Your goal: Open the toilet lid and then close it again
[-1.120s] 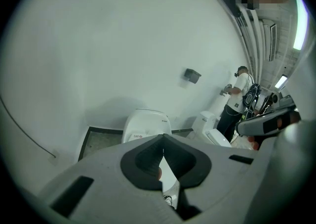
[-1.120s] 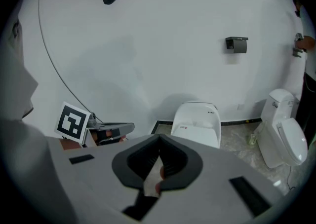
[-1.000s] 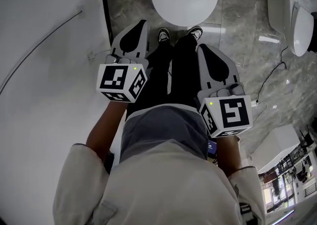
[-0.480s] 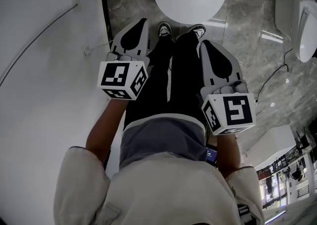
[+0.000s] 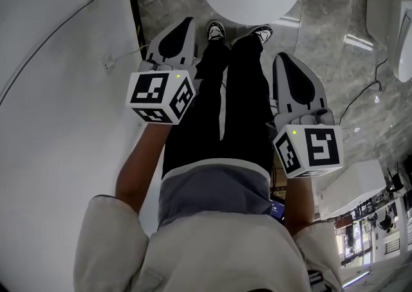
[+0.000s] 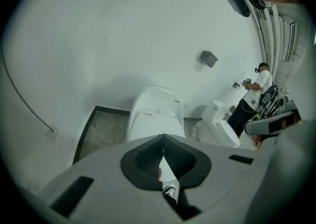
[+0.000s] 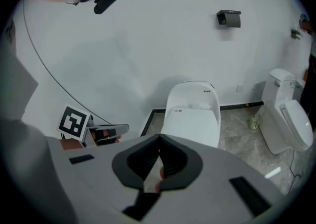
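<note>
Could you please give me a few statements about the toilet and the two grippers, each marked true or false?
1. The toilet lid is down. True.
2. The left gripper and the right gripper both have their jaws together, with nothing held. True.
3. The left gripper is touching the toilet lid. False: it hangs beside the person's leg, short of the toilet.
4. A second toilet stands off to the right. True.
5. The person's shoes rest on the toilet lid. False: they stand on the marble floor just in front of it.
</note>
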